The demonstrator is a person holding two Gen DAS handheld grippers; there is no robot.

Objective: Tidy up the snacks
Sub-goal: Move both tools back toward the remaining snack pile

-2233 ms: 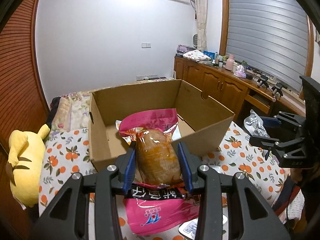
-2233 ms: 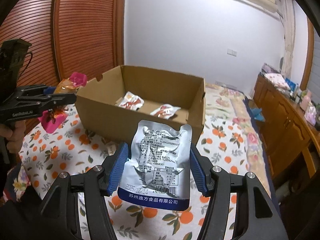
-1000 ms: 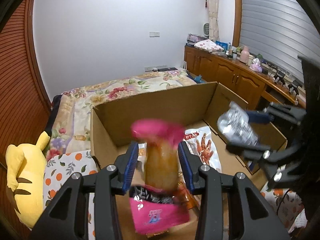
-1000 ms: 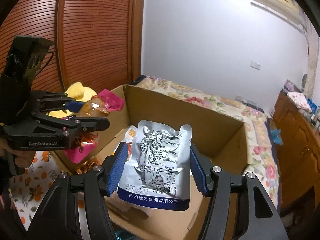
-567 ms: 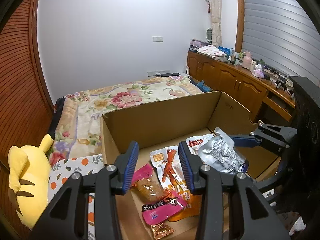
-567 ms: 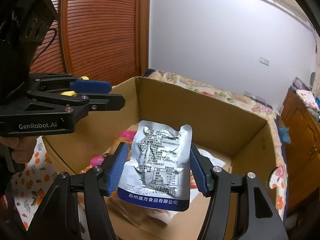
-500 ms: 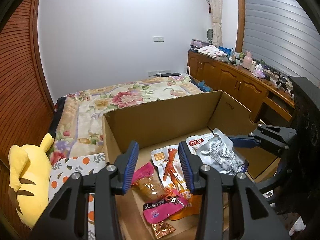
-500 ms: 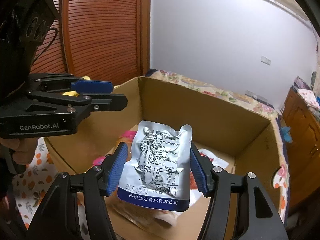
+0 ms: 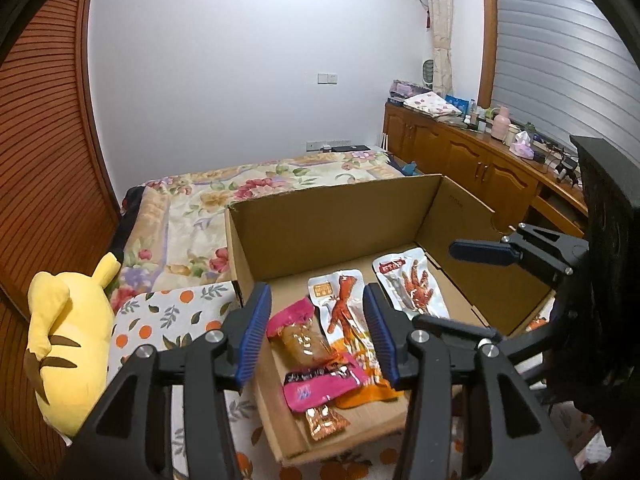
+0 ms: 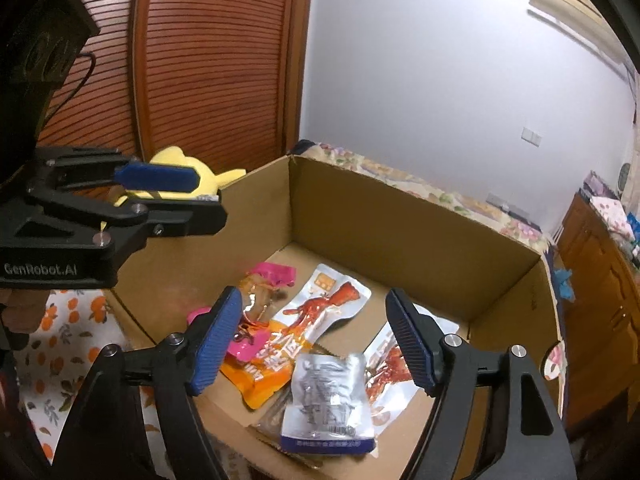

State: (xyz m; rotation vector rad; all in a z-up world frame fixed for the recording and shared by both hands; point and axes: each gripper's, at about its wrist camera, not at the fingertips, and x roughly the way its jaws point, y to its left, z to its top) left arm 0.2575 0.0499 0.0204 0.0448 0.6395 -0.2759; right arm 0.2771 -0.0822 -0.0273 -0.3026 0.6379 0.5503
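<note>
The cardboard box (image 10: pixel 404 240) is open-topped, with plain brown corrugated walls and a matte floor. Inside it lie flat plastic snack packets. A crinkled silver foil pouch (image 10: pixel 328 404) with a blue bottom band rests near the box's front wall, overlapping an orange packet (image 10: pixel 260 380) and a white packet with a red claw picture (image 10: pixel 320 304). A second white claw packet (image 9: pixel 412 288) lies toward the box's right wall. A glossy clear packet with pink ends (image 9: pixel 298 340) sits toward the box's left wall, holding a brown lump.

The left gripper (image 9: pixel 316 332) hangs over the box's front left corner, its ribbed blue fingers (image 9: pixel 252 332) spread, holding nothing. The right gripper (image 10: pixel 314 344) hangs over the box's front edge, fingers spread wide, the silver pouch lying loose below them.

The box sits on a cloth printed with oranges (image 9: pixel 172 316). A yellow plush toy (image 9: pixel 68 344) lies left of the box. A flowered bed (image 9: pixel 248 188) lies behind the box, and wooden cabinets (image 9: pixel 460 164) stand to its right.
</note>
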